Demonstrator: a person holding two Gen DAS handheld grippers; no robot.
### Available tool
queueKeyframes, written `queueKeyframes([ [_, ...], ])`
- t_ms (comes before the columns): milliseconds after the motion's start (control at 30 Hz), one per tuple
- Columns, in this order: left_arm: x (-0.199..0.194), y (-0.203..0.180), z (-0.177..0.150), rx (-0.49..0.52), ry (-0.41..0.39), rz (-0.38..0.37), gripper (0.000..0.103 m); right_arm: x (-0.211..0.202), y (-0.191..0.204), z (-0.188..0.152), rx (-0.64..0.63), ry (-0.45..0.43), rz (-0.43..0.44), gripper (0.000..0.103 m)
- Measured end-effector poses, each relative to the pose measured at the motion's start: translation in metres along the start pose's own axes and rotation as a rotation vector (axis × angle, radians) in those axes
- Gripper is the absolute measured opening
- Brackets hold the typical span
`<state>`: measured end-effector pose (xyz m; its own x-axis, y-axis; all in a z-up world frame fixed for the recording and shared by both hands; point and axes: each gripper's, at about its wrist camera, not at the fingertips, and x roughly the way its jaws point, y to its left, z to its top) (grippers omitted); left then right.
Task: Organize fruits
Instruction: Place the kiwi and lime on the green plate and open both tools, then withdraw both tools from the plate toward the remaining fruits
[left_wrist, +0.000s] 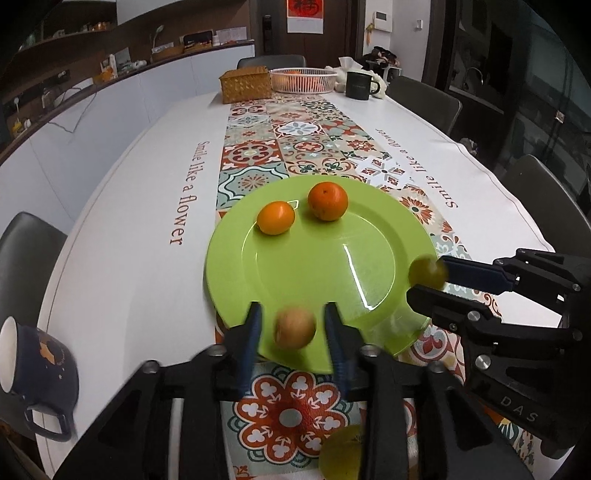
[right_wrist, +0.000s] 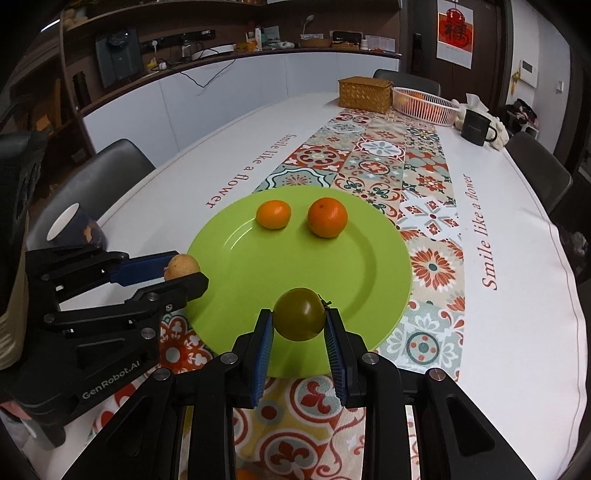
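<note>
My left gripper (left_wrist: 293, 326) is apart around a brown fruit (left_wrist: 294, 328) | my right gripper (right_wrist: 299, 325) squeezes a green fruit (right_wrist: 300, 314) | both over the green plate (right_wrist: 258, 266)

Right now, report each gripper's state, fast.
Left gripper: cannot tell; the brownish fruit sits blurred between its fingers, gaps visible.
Right gripper: shut on the green fruit.

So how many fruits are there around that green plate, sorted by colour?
Orange: 2, a smaller one and a larger one, both lying on the green plate.
Dark green: 1, between the right gripper's fingers.
Tan-brown: 1, between the left gripper's fingers.
Yellow-green: 1, on the runner near the camera, blurred.
Total: 5.
</note>
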<state>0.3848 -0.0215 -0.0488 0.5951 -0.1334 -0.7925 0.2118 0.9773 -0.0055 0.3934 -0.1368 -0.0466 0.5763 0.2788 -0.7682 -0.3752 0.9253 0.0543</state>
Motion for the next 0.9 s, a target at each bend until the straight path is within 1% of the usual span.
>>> queueKeyframes([
  [33,-0.001,0.001,-0.001,-0.004,0.000,0.005,0.042,-0.001,0.000,-0.001,0.001,0.002,-0.005,0.035],
  [67,-0.004,0.001,-0.002,-0.006,-0.002,0.012,0.043,-0.002,0.000,-0.002,0.005,0.000,-0.011,0.047],
  [100,-0.007,0.002,-0.004,-0.008,-0.006,0.017,0.043,-0.006,0.000,-0.004,0.007,-0.011,-0.018,0.049],
  [200,-0.021,0.002,-0.010,-0.012,-0.024,0.037,0.050,-0.018,0.000,-0.008,-0.003,-0.040,-0.049,0.049],
  [267,-0.034,0.001,-0.016,-0.017,-0.045,0.053,0.052,-0.030,-0.001,-0.013,0.004,-0.060,-0.068,0.050],
  [300,-0.040,0.001,-0.018,-0.017,-0.053,0.053,0.054,-0.036,0.000,-0.016,0.010,-0.073,-0.069,0.051],
  [367,-0.053,-0.002,-0.024,-0.017,-0.072,0.057,0.056,-0.051,0.001,-0.022,0.015,-0.101,-0.081,0.057],
  [400,-0.060,-0.004,-0.027,-0.012,-0.082,0.057,0.058,-0.056,0.002,-0.025,0.015,-0.112,-0.088,0.057],
  [533,-0.088,-0.014,-0.036,0.007,-0.121,0.066,0.063,-0.085,0.008,-0.037,0.018,-0.158,-0.087,0.058],
  [600,-0.102,-0.018,-0.040,0.007,-0.141,0.065,0.068,-0.098,0.010,-0.043,0.024,-0.178,-0.082,0.063],
  [633,-0.110,-0.019,-0.043,0.005,-0.155,0.065,0.069,-0.105,0.011,-0.045,0.024,-0.188,-0.084,0.064],
  [733,-0.128,-0.024,-0.049,0.001,-0.177,0.071,0.072,-0.122,0.014,-0.052,0.028,-0.211,-0.088,0.064],
  [800,-0.138,-0.028,-0.054,0.001,-0.190,0.074,0.077,-0.133,0.015,-0.057,0.034,-0.224,-0.088,0.064],
  [900,-0.152,-0.034,-0.064,0.010,-0.205,0.084,0.079,-0.149,0.018,-0.067,0.038,-0.250,-0.096,0.068],
])
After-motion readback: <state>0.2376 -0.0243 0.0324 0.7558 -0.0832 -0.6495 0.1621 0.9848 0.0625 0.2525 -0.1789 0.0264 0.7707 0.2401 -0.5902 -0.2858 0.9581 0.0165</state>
